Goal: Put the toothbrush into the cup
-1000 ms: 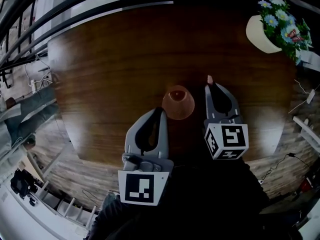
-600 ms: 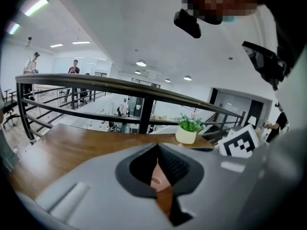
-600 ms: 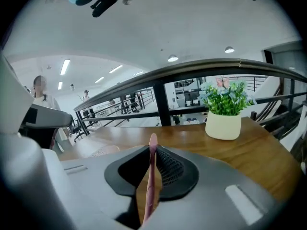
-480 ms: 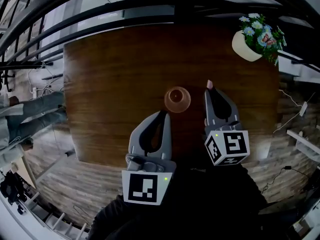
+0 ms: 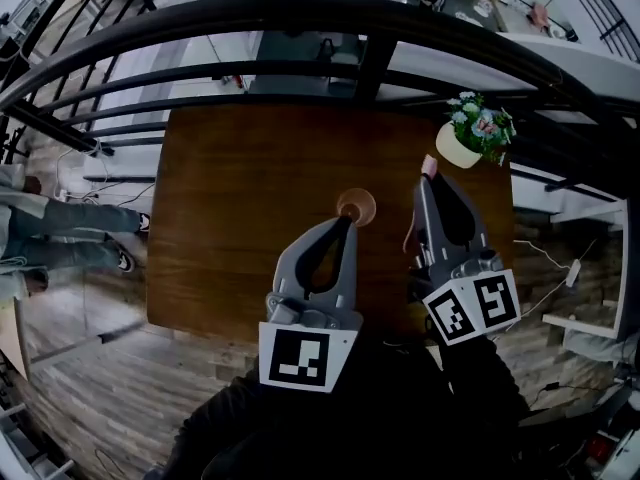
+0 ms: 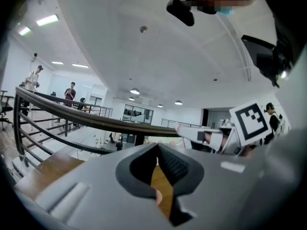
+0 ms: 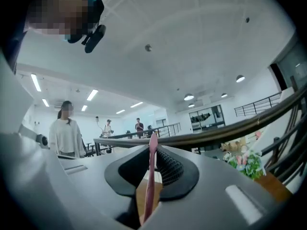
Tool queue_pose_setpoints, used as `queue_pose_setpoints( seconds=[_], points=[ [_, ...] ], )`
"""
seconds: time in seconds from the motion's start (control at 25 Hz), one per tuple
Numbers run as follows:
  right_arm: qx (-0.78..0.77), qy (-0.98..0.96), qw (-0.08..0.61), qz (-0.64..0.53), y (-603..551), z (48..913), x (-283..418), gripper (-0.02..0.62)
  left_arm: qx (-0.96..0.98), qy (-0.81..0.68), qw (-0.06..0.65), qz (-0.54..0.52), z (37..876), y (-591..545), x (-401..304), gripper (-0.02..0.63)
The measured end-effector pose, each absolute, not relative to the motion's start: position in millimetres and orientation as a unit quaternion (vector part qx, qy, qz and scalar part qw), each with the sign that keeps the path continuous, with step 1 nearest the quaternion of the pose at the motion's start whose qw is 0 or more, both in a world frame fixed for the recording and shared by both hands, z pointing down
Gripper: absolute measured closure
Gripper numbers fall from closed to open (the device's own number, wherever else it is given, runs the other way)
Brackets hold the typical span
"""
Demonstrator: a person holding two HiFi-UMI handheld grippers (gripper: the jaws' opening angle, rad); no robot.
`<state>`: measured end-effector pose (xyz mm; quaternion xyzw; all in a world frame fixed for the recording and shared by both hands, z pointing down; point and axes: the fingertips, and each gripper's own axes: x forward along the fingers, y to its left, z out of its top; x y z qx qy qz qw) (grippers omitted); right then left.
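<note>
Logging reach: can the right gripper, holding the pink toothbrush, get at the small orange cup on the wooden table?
Probably yes: nothing stands between the right gripper and the small orange cup beside it; its mouth faces up.

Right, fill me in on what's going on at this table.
A person holds a hand-held gripper in each hand above a wooden table. The right hand-held gripper is shut on a pink toothbrush. The left hand-held gripper is shut with nothing in it. The cup stands on the table just past the left one's tips, and the toothbrush is not yet in it.
</note>
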<state>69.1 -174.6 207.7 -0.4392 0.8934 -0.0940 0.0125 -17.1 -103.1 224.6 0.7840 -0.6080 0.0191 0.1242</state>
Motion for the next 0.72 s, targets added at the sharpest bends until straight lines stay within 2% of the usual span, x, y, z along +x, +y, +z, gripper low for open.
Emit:
queue_pose_setpoints(
  seconds=[0.28,0.44,0.72],
  points=[
    [-0.414,0.909,0.039,-0.027,-140,143,41,0.549,0.786,-0.612,0.074,-0.042,176,-76,-30,0.597],
    [-0.401,0.915,0.047,-0.01,-135,131,21,0.549,0.778,-0.623,0.058,-0.056,167,-71,-50,0.598],
    [-0.384,0.921,0.064,-0.009,-135,126,28,0.549,0.767,-0.637,0.058,-0.049,171,-68,-41,0.597]
  ],
)
